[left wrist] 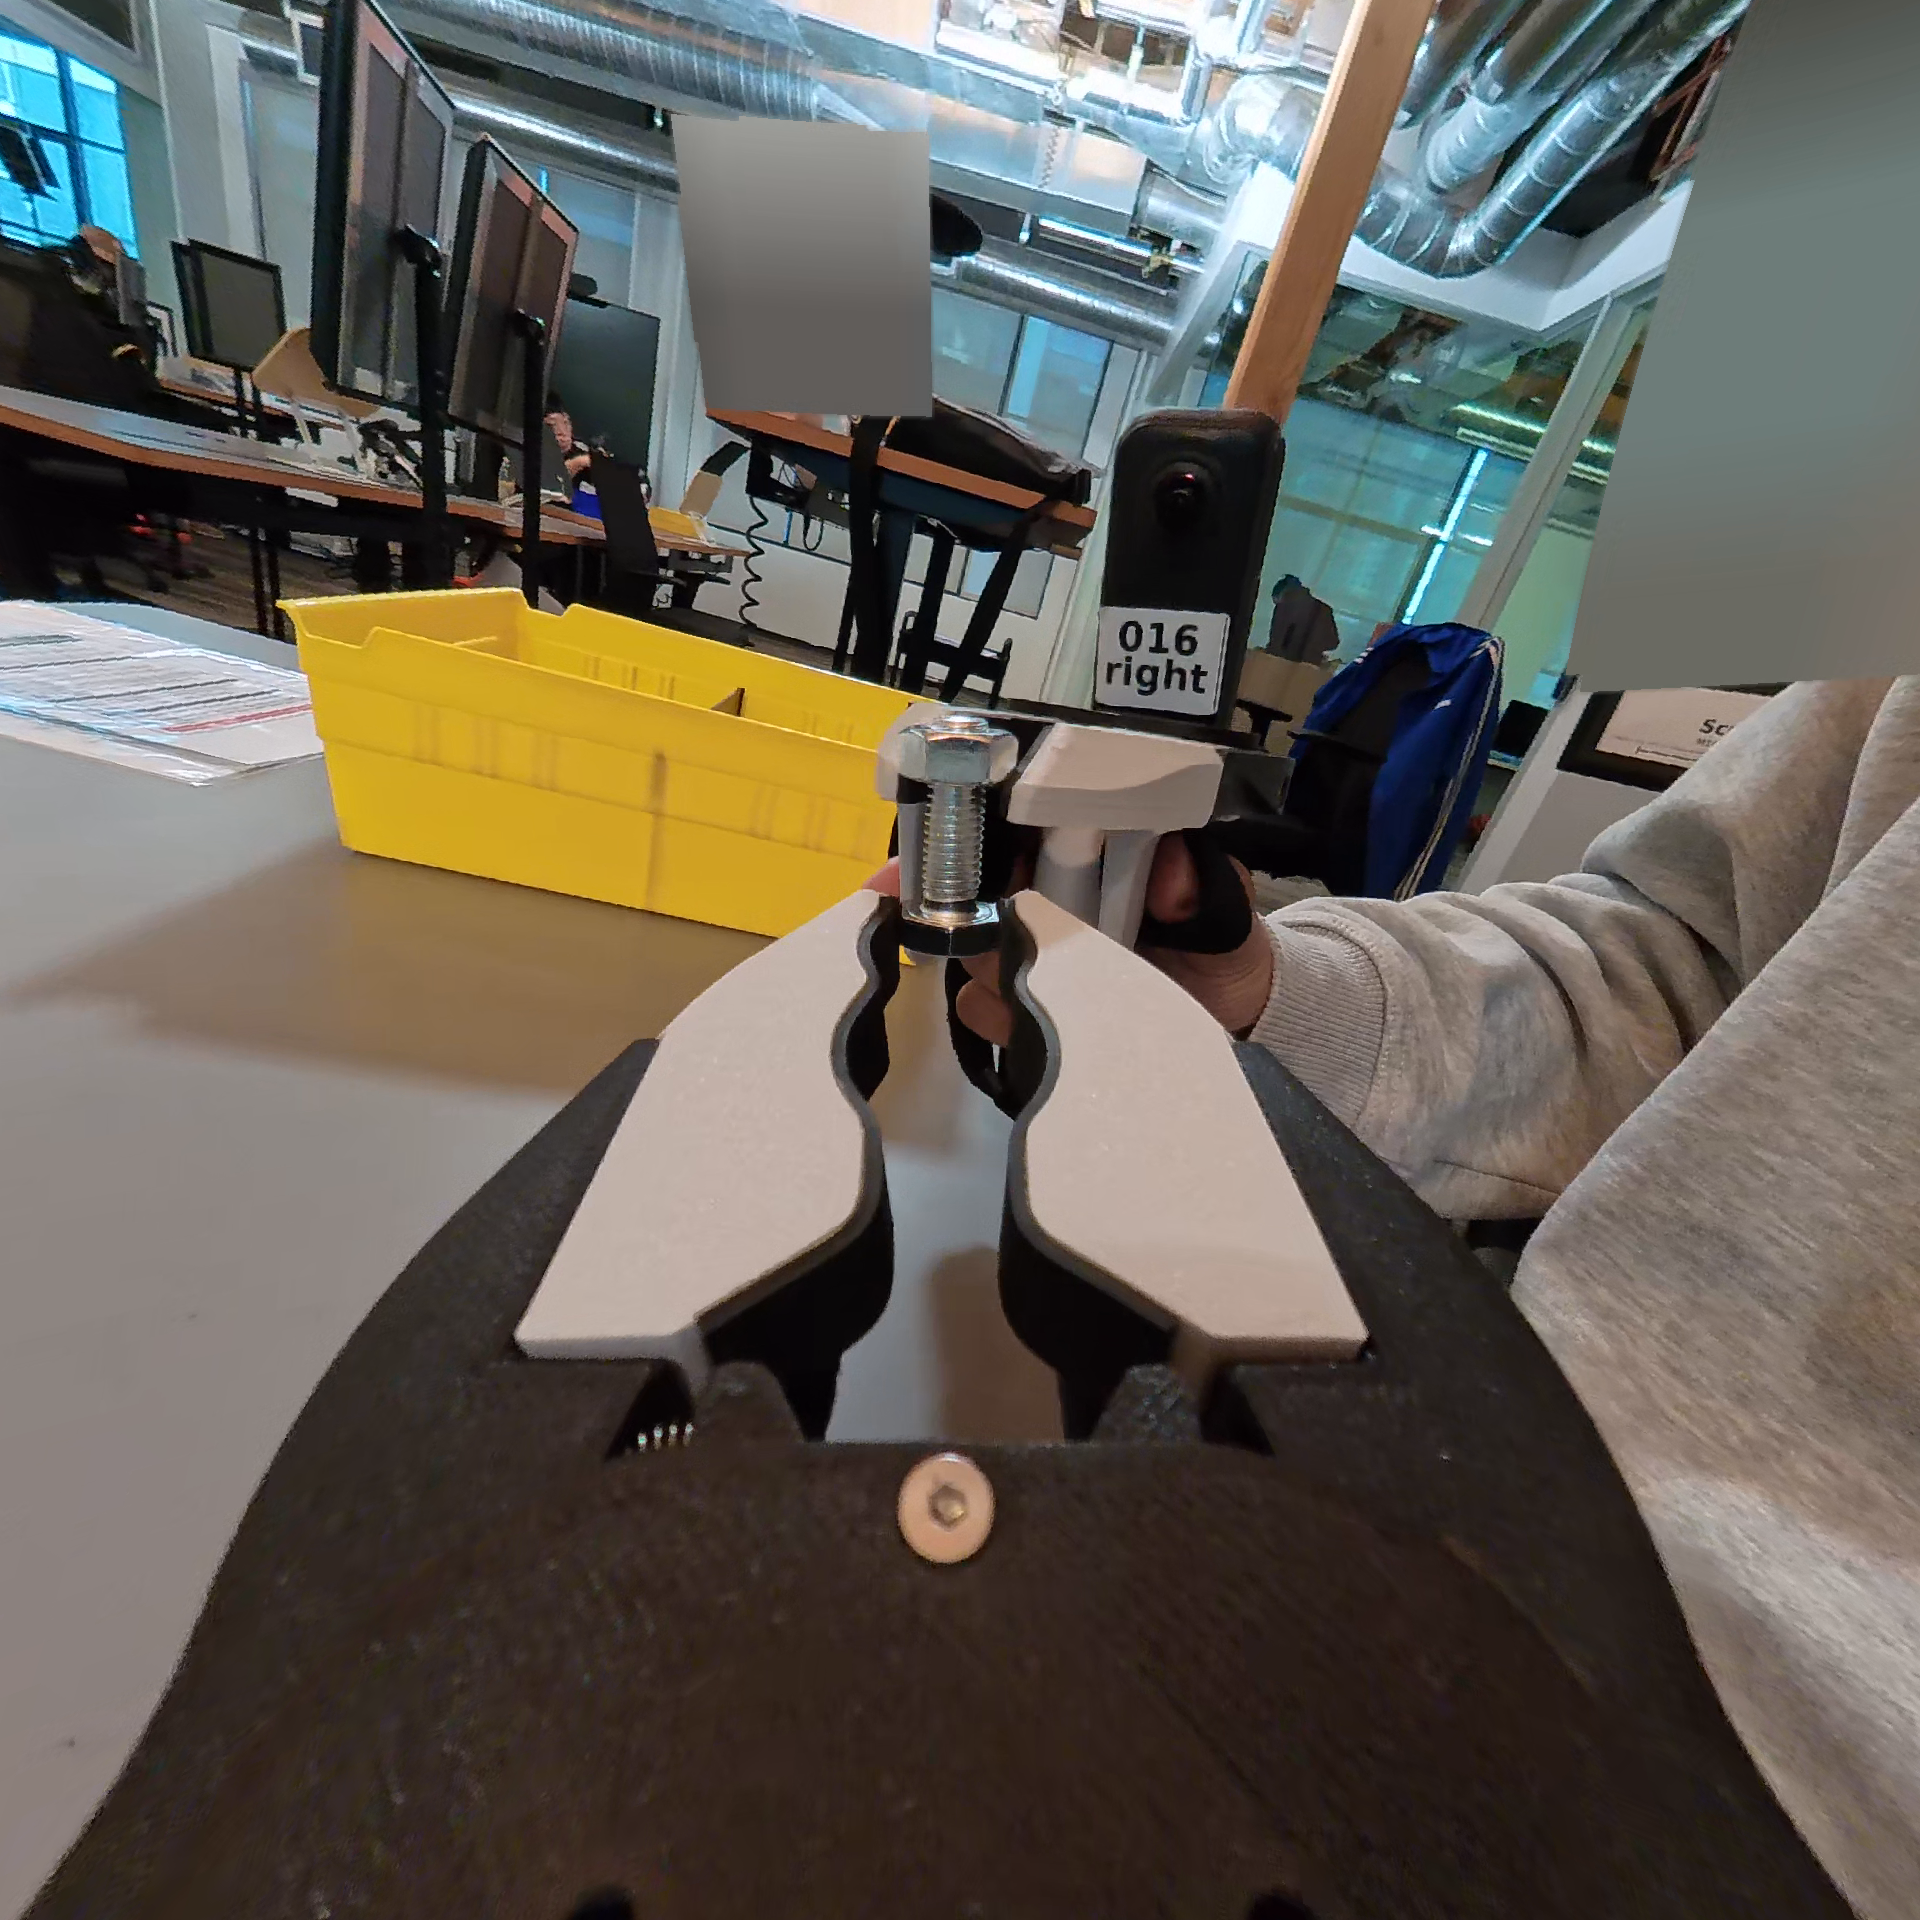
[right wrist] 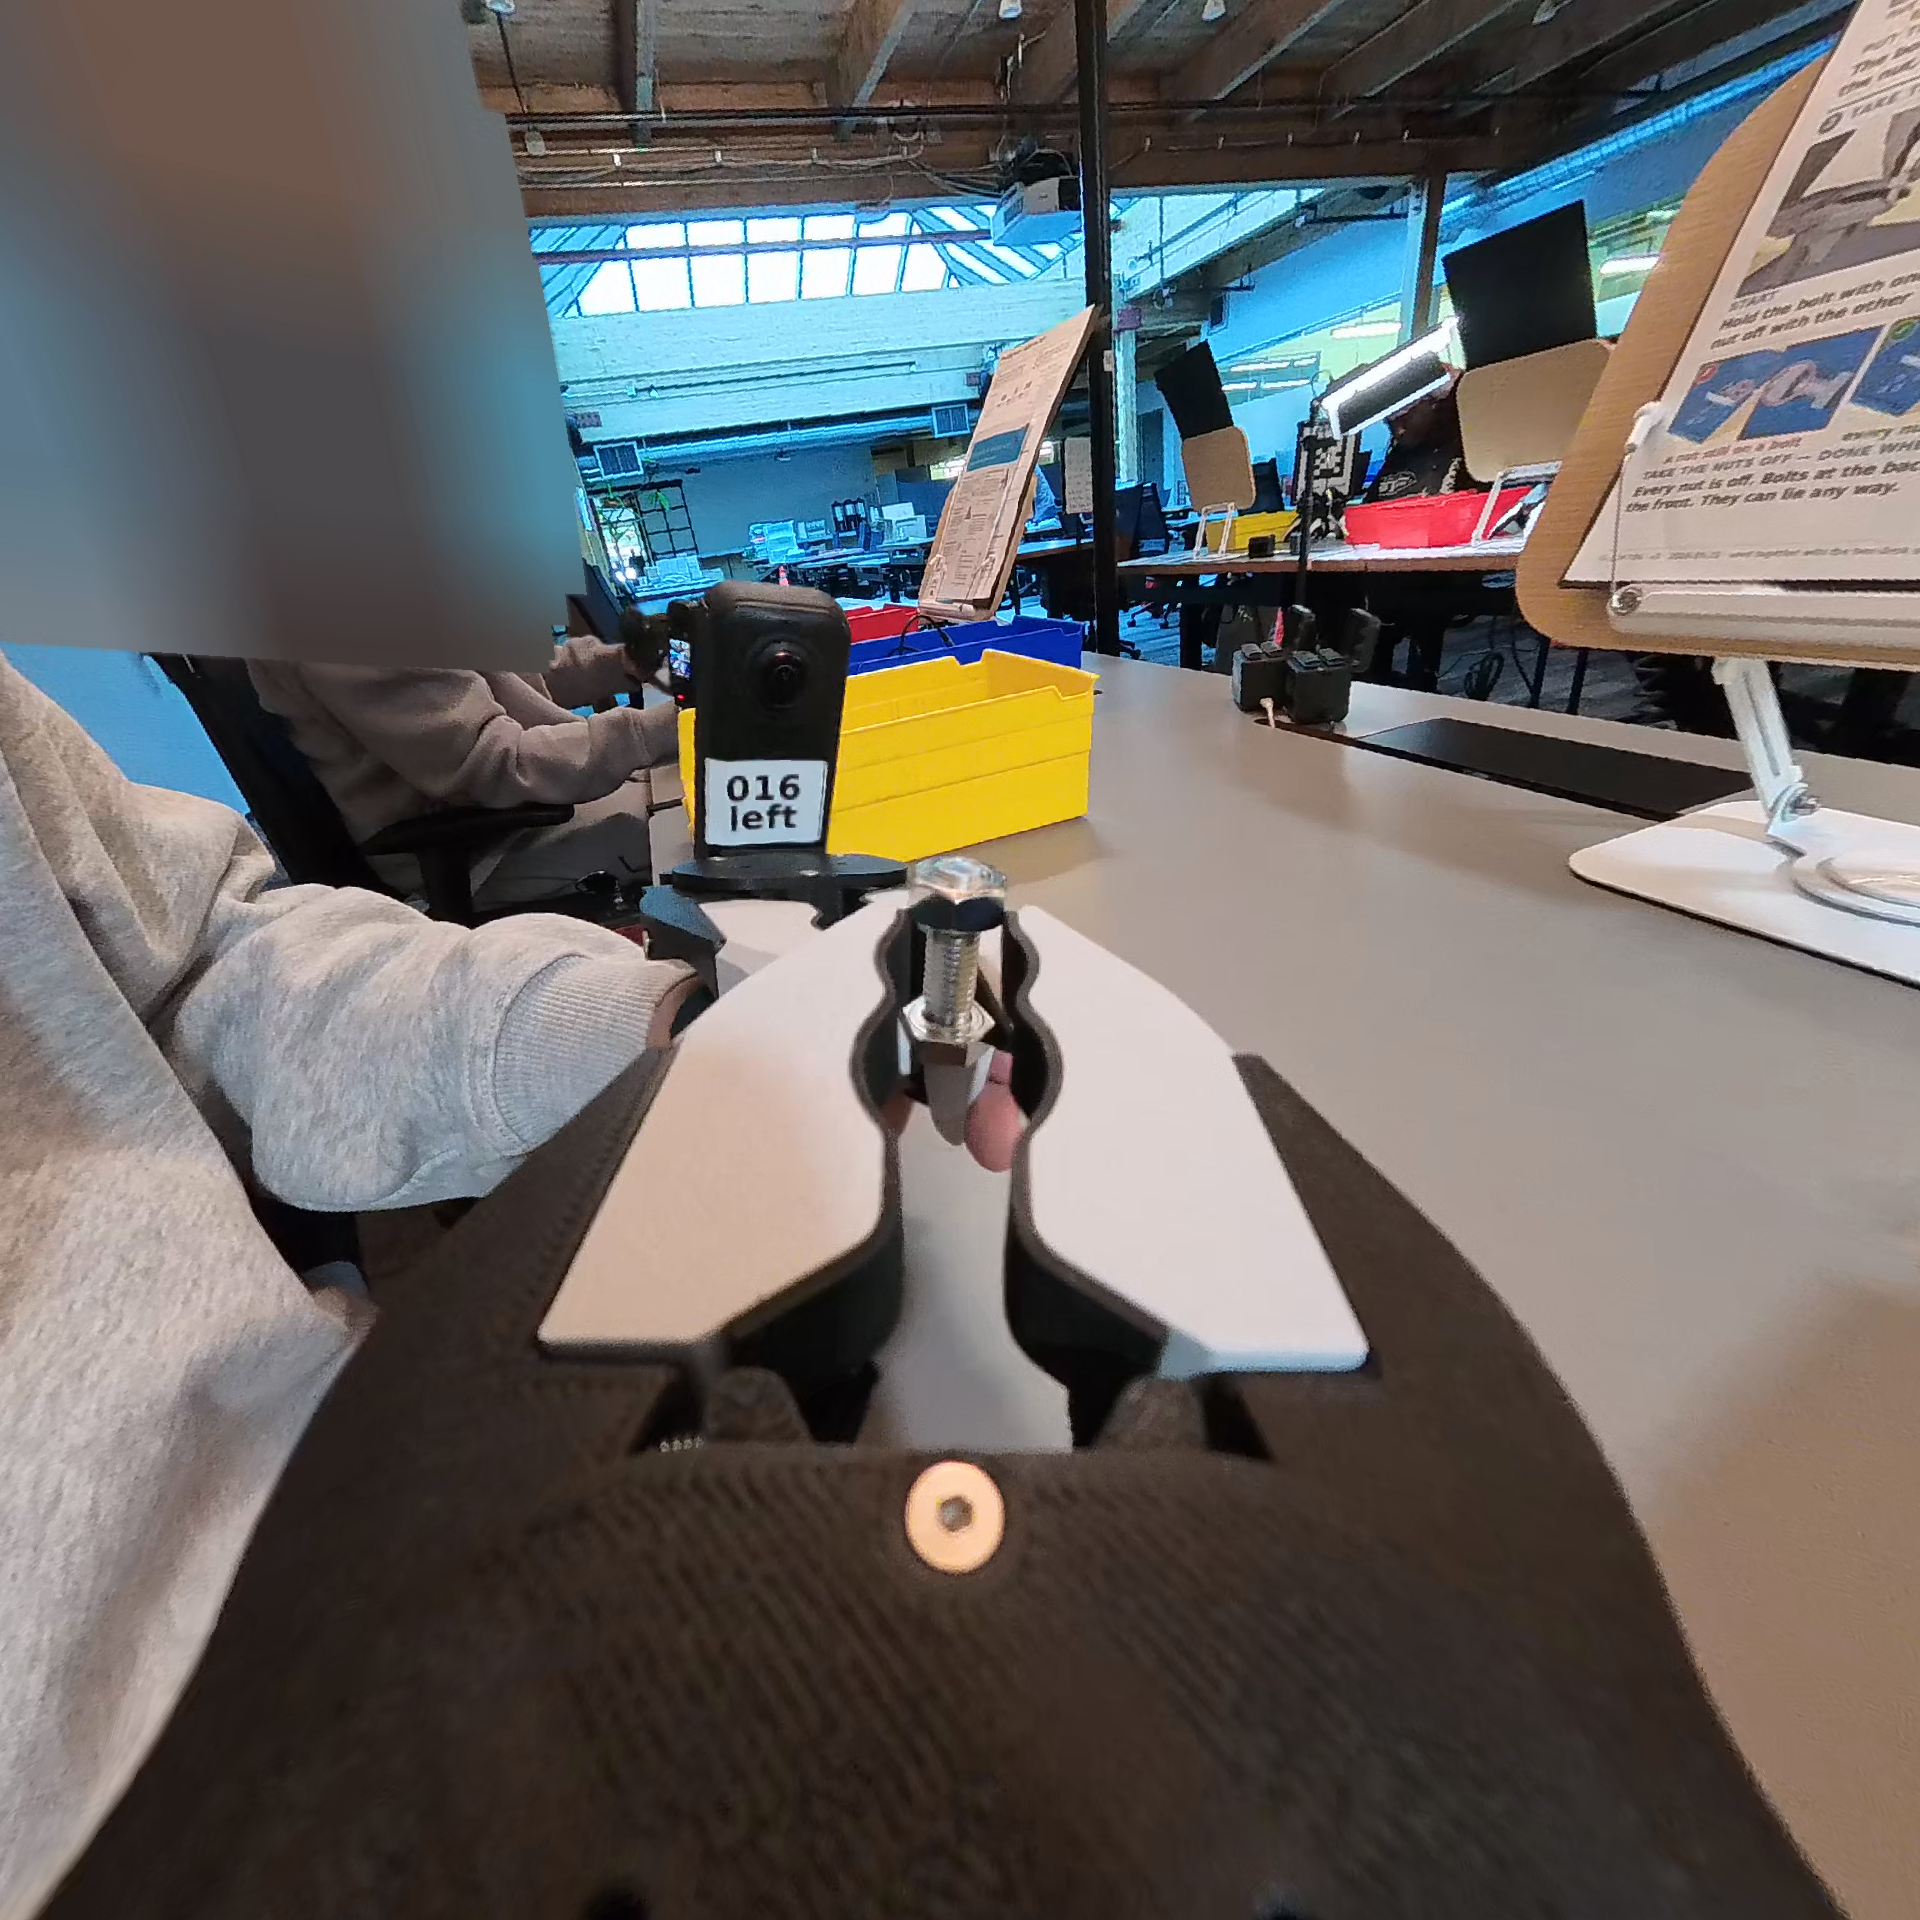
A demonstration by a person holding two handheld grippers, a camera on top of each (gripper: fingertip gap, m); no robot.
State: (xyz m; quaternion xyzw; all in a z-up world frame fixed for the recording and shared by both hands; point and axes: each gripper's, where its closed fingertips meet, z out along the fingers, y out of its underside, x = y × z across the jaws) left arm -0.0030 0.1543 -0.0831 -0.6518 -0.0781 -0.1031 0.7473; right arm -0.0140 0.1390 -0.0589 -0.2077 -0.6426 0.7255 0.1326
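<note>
Holding, left gripper (left wrist: 948,930): I read its fingers as clenched on the lower hex piece (left wrist: 951,928), pinched right at the tips.
Holding, right gripper (right wrist: 956,935): closed around the upper part of the bolt (left wrist: 951,842). From its own view I cannot say for sure whether the pads bear on the thread or on the upper hex piece (left wrist: 945,753).
Bolt, place: upright in the air above the table (left wrist: 260,1091), between the two grippers, which meet nose to nose. It touches nothing else.
Bolt, look: bright steel, with bare thread showing between the two hex pieces.
Hex pieces: well apart along the thread, one at each end. I cannot tell which is the head and which is the nut.
Yellow bin (left wrist: 520,748): on the table beyond the grippers, near but apart from them. I see dividers inside, but its contents are hidden from me.
Printed sheet (left wrist: 135,686): flat on the table, to the far side of the bin in the left wrist view.
Card on stand (right wrist: 1766,416): upright on a white foot, at the table's right.
Grey sleeve (left wrist: 1507,1039): the person's arm, behind the right gripper.
</note>
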